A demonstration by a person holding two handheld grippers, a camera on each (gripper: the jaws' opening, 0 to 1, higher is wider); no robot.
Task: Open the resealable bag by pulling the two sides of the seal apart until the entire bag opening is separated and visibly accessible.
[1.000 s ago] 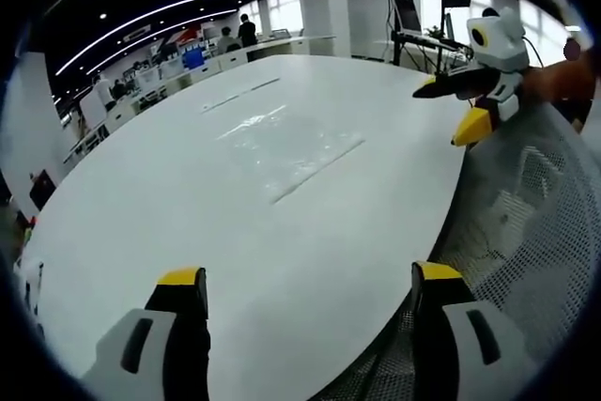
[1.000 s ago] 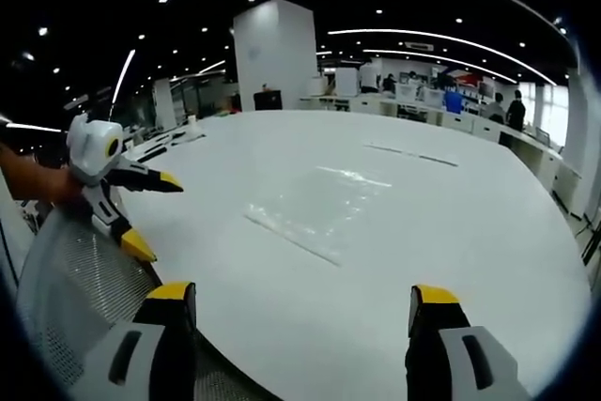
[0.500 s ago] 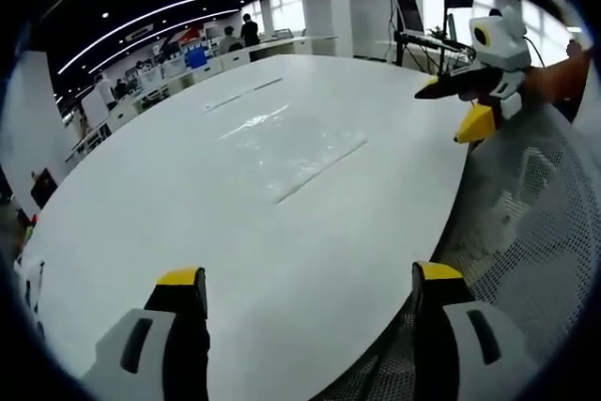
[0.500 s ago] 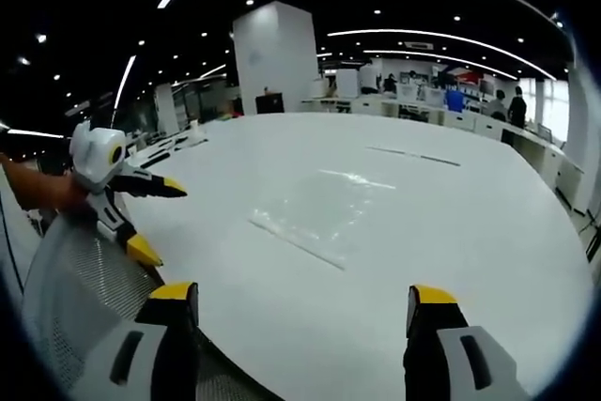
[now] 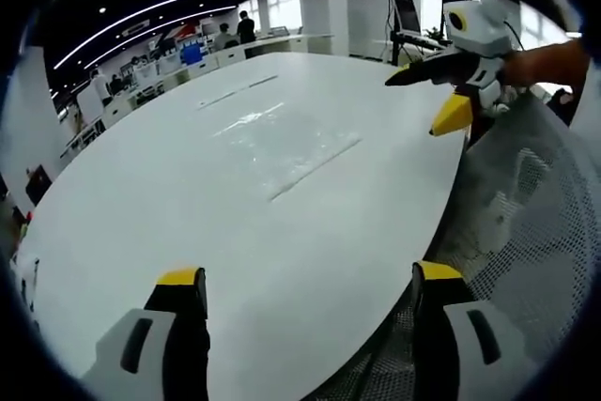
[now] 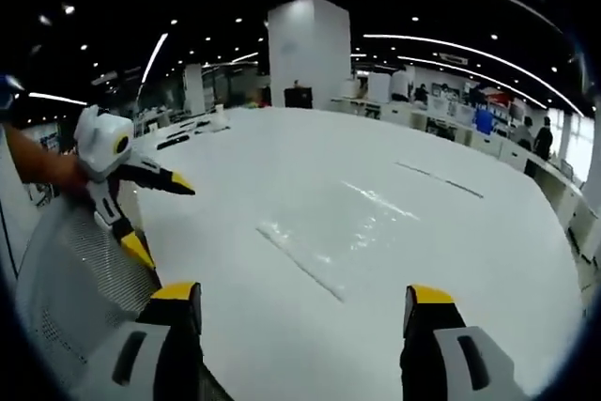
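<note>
A clear resealable bag (image 5: 286, 145) lies flat on the white table (image 5: 169, 223), its seal strip along the near edge; the right gripper view has the bag (image 6: 343, 232) mid-table. My left gripper (image 5: 310, 284) hovers open over the table's near edge with nothing between its jaws. It comes into the right gripper view (image 6: 160, 213) from the left, over a mesh chair. My right gripper (image 6: 293, 293) is also open and holds nothing. In the left gripper view it (image 5: 423, 100) hangs at the upper right, short of the bag, held by a hand.
A grey mesh chair back (image 5: 526, 232) stands at the table's near edge, also seen low left in the right gripper view (image 6: 66, 279). A second flat strip (image 5: 239, 91) lies further back on the table. Desks, a white pillar (image 6: 315, 53) and people stand far behind.
My right gripper has moved in over the table edge toward the bag. Its view has shifted, so the bag sits closer and more central. The left gripper has barely moved.
</note>
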